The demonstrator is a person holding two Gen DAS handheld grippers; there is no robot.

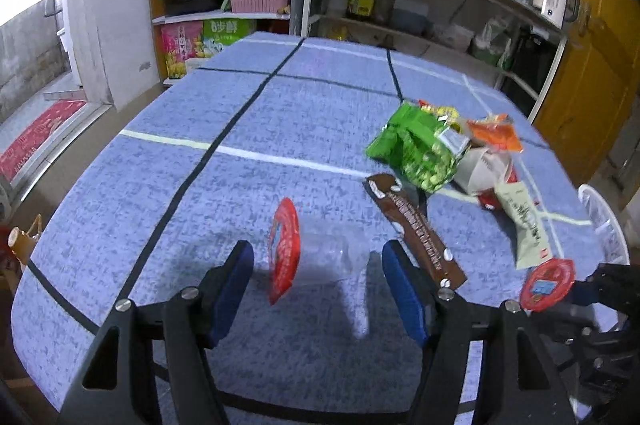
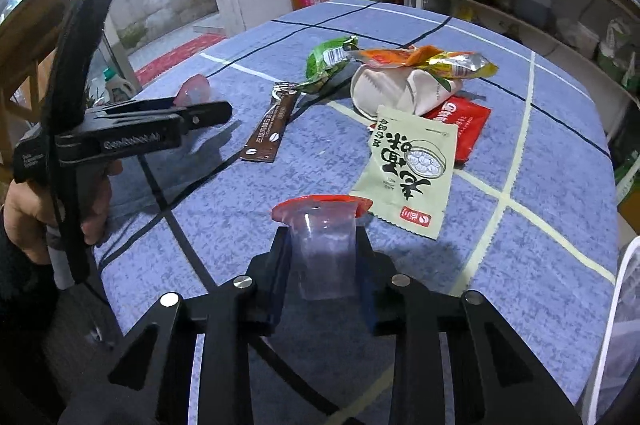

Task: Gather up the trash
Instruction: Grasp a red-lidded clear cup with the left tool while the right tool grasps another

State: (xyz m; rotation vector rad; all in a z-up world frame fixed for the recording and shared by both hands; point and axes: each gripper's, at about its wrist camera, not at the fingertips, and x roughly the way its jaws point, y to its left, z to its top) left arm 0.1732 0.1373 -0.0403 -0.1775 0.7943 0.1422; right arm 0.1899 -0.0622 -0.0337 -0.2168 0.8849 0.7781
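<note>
While the right hand-held gripper (image 2: 322, 257) has its two pads pressed against the sides of a small clear plastic cup with a red foil rim (image 2: 323, 245), the left hand-held gripper (image 1: 318, 289) stands open around a second clear plastic cup with a peeled red lid (image 1: 312, 253), which lies on its side on the blue-clothed counter (image 1: 200, 185) between the blue pads (image 1: 236, 289) without either pad touching it.

Ahead and to the right of the left hand-held gripper lie a long brown coffee sachet (image 1: 416, 233), a crumpled green snack bag (image 1: 416, 149) and a pale green flat packet (image 1: 524, 221). A white basket rim (image 1: 604, 221) shows at the counter's edge, right of the right hand-held gripper; it is probably the bin.

Both cups are thin and slick, I judge. Squeezing the held one harder could buckle its wall and let it pop out forward. The lying cup may roll away if one pad meets it first, and its loose lid could snag or tear. Closing too low would drag the cloth.
</note>
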